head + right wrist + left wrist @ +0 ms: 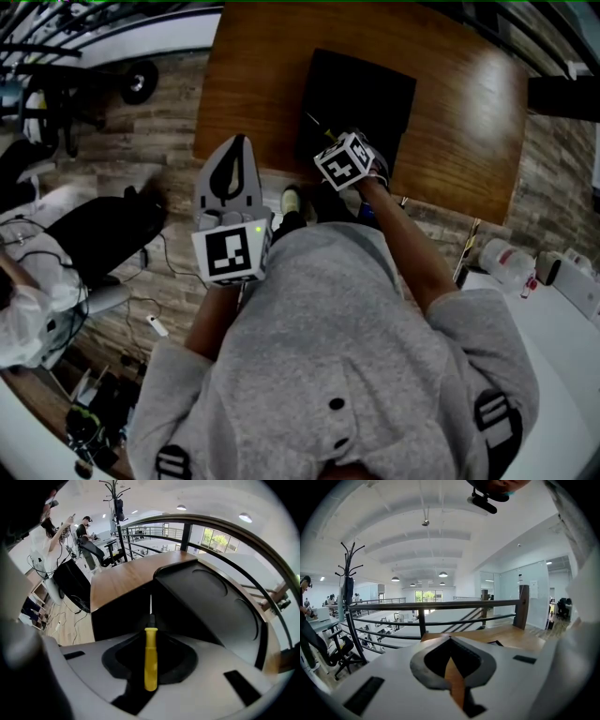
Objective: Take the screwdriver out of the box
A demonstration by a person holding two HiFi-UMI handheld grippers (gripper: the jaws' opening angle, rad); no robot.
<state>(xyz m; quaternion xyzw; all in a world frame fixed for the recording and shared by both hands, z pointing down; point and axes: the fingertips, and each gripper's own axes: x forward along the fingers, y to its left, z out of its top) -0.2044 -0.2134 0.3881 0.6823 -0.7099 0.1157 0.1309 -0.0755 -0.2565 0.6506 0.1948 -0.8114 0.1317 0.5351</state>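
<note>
Head view
- Table: a brown wooden top (459, 103) lies ahead of the person, above a plank floor (141, 178).
- Box: a flat black box (366, 89) lies on the table, near its front edge.
- Right gripper: it (334, 141) points steeply down over the box's near edge, and its marker cube hides most of the jaws.
- Screwdriver: only the thin metal shaft (317, 125) shows, slanting up and to the left out from under the cube, over the box's near left part.
- Left gripper: it (236, 141) hovers at the table's front left edge, beside the box and apart from it, with its two tips meeting in a point.
- Person: a grey sweater (356, 366) fills the lower half of the view.

Left gripper view
- Left gripper: the jaws (450, 640) are pressed together at the tips. Nothing sits between them, and only the wood colour shows through the slit.
- Surroundings: the table (511, 637) is just beyond the tips, with a dark railing (440, 605) behind it and a coat stand (347, 573) at the left.

Right gripper view
- Right gripper: the jaws (151, 634) pinch the screwdriver by its handle.
- Screwdriver: the yellow handle (150, 660) lies straight along the line between the jaws. The black collar and thin shaft reach forward past the tips, against the box's near corner. Whether the tip touches the box cannot be told.
- Box: the black box (206, 597) rests on the table (122, 576), with two shallow round dimples in its top face.
- Background: two people (47, 536) stand at desks at the far left.
</note>
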